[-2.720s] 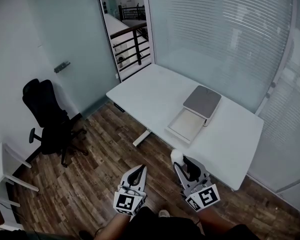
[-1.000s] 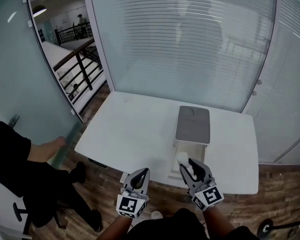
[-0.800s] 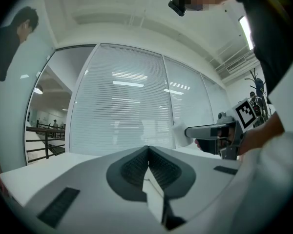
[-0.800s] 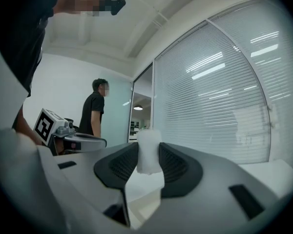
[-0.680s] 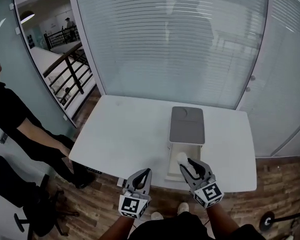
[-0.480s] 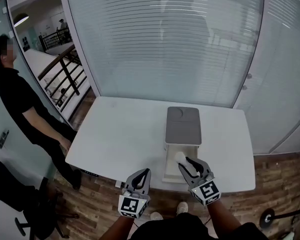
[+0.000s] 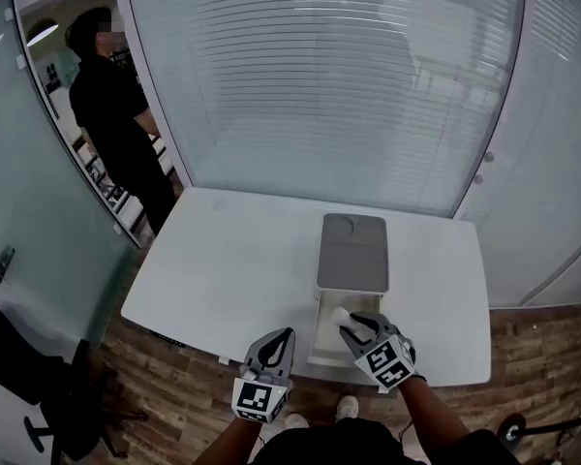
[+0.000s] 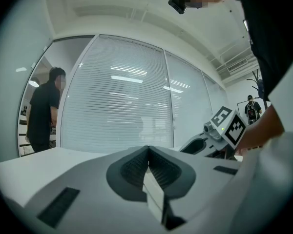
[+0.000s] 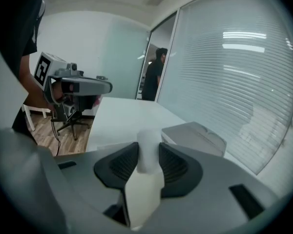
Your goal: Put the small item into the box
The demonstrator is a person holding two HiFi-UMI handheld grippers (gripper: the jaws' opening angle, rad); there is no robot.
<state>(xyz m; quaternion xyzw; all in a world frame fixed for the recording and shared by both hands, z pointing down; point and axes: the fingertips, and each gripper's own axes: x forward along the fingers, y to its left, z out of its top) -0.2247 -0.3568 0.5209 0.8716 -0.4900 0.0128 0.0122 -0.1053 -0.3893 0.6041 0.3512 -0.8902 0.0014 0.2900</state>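
Your right gripper (image 7: 351, 326) pinches the small white cylinder-shaped item (image 9: 147, 150) between its jaws, over the open white box (image 7: 323, 343); your left gripper (image 7: 284, 335) is pressed together

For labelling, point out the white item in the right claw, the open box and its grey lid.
white item (image 9: 147, 152), right gripper view, its body.
open box (image 7: 326, 339), head view, bare floor.
grey lid (image 7: 352, 252), head view, top centre.

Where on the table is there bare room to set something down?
The table is bare from its left edge to the box and its lid, plus a narrower strip to their right. Crowded only over the open box, where the right gripper holds the small item.
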